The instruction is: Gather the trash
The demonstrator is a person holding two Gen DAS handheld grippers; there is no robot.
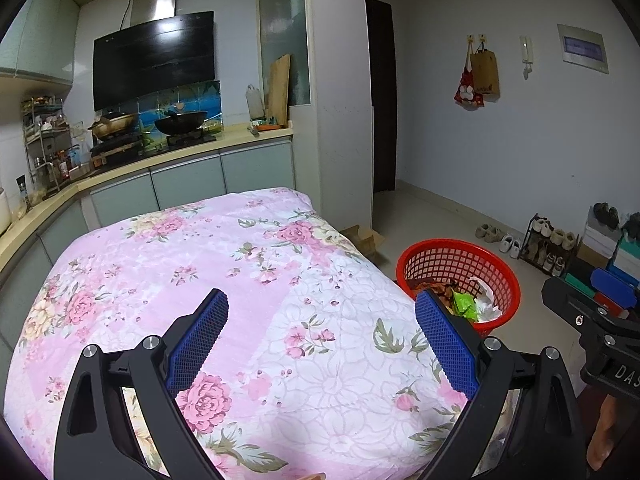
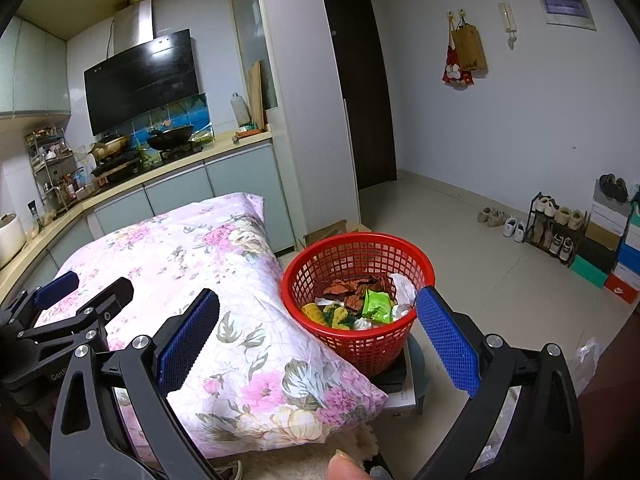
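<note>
Red basket (image 2: 356,300) of trash (image 2: 360,304) seen ahead between the wide-spread, empty jaws of the right gripper (image 2: 316,336); left gripper (image 1: 320,340) likewise held wide over the floral quilt (image 1: 224,264).

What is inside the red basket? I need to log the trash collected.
The red plastic mesh basket holds a green wrapper, brown crumpled scraps, yellow pieces and white paper; lower layers are covered.

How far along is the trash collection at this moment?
Done: the red plastic mesh basket already holds crumpled wrappers, including a green packet, brown scraps and white paper. In hand: nothing; the left tongs and right tongs are both open and empty. Left: no loose trash shows on the pink floral quilt, so collection looks finished or nearly so.
</note>
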